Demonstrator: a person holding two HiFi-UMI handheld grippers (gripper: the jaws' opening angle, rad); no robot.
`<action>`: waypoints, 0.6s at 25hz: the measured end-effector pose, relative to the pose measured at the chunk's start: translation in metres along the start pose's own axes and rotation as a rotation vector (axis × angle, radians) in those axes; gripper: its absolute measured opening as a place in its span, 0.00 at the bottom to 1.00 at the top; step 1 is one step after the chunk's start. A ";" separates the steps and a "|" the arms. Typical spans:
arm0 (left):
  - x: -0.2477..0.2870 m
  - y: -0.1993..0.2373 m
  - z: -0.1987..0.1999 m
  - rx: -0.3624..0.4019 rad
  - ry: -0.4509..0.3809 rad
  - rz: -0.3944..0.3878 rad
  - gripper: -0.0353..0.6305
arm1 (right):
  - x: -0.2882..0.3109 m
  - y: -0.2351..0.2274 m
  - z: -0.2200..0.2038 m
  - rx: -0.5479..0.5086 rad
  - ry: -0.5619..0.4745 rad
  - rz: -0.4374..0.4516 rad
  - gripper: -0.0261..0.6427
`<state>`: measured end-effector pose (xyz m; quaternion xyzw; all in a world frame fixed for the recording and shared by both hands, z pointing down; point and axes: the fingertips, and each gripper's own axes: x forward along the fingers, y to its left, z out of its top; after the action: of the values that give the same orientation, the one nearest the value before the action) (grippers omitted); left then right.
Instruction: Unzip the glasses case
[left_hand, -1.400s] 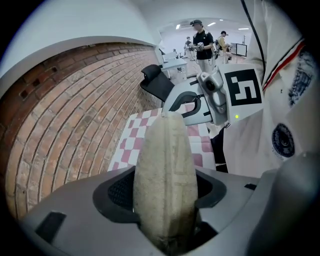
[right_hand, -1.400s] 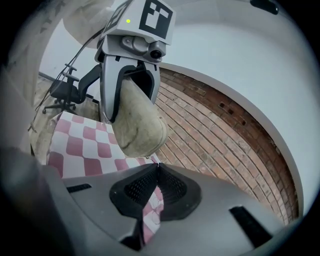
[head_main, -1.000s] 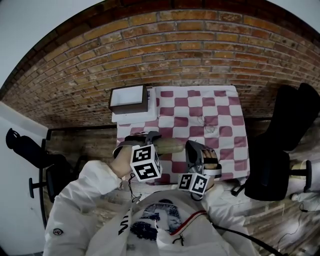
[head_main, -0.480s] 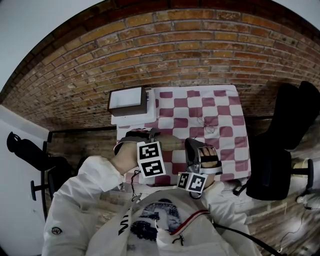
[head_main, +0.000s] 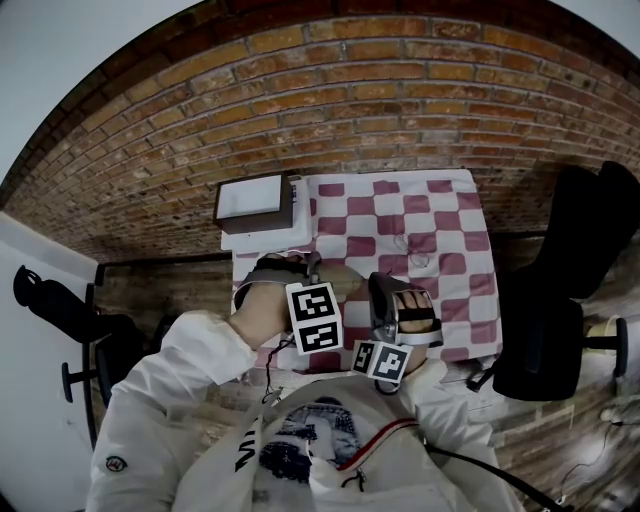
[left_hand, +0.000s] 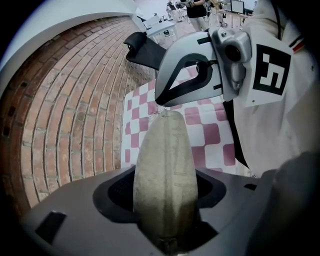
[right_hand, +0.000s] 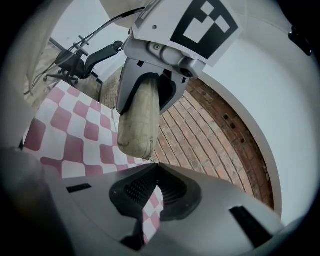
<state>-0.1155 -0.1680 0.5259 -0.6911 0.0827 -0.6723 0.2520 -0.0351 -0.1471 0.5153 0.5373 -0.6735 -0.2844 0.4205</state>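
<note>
matt beige fabric glasses case (left_hand: 165, 175), checked cloth tablecloth (head_main: 440, 215), rough brick wall (head_main: 350, 100)

The checked table (head_main: 440, 215) lies mostly open across its middle and right side. A box (head_main: 255, 200) blocks the far left corner by the brick wall (head_main: 330, 110), a black chair (head_main: 560, 300) flanks the right, and the held glasses case (left_hand: 165, 165) bars the near edge.

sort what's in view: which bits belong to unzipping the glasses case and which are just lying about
In the job: glasses case, left gripper holding it, right gripper pinching its zipper pull.
Lying about: open box, office chair, checked tablecloth.
</note>
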 end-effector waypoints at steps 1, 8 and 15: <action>0.000 0.001 0.000 0.002 0.004 0.002 0.49 | 0.000 0.000 0.000 -0.002 0.000 -0.001 0.06; 0.004 0.001 0.002 0.019 0.028 0.009 0.49 | -0.002 0.000 0.000 -0.021 0.003 -0.003 0.06; 0.009 0.000 0.008 0.029 0.039 0.009 0.49 | -0.003 0.000 -0.004 -0.035 0.009 -0.005 0.06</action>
<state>-0.1072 -0.1705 0.5338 -0.6739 0.0809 -0.6855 0.2634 -0.0314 -0.1440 0.5169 0.5327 -0.6652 -0.2950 0.4321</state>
